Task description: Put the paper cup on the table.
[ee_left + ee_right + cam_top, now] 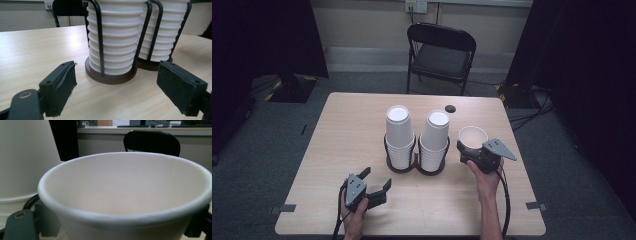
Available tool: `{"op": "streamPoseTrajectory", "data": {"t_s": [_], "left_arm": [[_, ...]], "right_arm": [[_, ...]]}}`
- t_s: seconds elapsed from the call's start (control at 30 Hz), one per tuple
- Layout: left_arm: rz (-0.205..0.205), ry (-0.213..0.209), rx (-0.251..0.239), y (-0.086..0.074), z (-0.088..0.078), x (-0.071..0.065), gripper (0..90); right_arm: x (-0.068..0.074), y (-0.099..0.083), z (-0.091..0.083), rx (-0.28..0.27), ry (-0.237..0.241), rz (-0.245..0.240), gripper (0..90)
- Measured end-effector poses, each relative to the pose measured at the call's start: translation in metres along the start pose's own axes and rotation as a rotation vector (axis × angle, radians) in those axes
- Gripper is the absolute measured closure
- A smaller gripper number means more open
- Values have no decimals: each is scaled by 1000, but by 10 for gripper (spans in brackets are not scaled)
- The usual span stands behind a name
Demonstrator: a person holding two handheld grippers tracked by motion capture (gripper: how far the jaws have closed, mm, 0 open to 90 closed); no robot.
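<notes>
The right gripper (473, 150), at the centre right of the high view, grips a single white paper cup (473, 136) held upright, mouth up; its fingers close against the cup wall just under the rim, as the right gripper view confirms, where the cup (125, 195) sits between the two fingers. The cup stands just to the right of the right-hand stack of inverted white paper cups (434, 140), which sits in a black wire holder with a dark round base (432, 167); a second, matching stack (399, 135) stands immediately left of it, at frame centre. The left gripper (374, 181), at the lower left of the high view, rests low over the light wooden desk (352, 130) with its fingers (62, 85) spread wide and holding nothing; in the left gripper view the left-hand stack (115, 40) lies straight ahead between them. The deciding relation: the held cup's long axis is vertical and parallel to the stacks, and the right hand is nearer to the right-hand stack. Any placement probably requires moving left across a short gap.
</notes>
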State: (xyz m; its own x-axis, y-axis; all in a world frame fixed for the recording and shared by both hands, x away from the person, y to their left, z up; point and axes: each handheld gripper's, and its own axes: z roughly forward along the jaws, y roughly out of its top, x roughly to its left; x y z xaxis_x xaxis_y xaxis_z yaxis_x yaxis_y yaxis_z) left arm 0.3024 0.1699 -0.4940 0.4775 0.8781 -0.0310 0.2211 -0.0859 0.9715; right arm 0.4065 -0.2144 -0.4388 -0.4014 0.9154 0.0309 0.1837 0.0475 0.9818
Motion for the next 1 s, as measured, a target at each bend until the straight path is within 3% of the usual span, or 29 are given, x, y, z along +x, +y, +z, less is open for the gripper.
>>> {"op": "streamPoseTrajectory", "data": {"t_s": [0.17, 0.33, 0.57, 0.73, 1.0], "left_arm": [[-16, 10, -8, -3, -2, 1, 154], [-3, 15, -15, -3, -3, 0, 154], [-1, 80, -62, -5, -7, -4, 154], [-30, 95, -86, -6, -9, -1, 156], [-23, 100, -89, -6, -9, -3, 156]], "right_arm": [[-3, -3, 14, 13, -16, -3, 124], [-7, -4, 24, 16, -24, 9, 124], [-17, -14, 35, 30, -31, 24, 123], [-21, -19, 41, 24, -34, 37, 122], [-21, -30, 51, 57, -36, 50, 120]]}}
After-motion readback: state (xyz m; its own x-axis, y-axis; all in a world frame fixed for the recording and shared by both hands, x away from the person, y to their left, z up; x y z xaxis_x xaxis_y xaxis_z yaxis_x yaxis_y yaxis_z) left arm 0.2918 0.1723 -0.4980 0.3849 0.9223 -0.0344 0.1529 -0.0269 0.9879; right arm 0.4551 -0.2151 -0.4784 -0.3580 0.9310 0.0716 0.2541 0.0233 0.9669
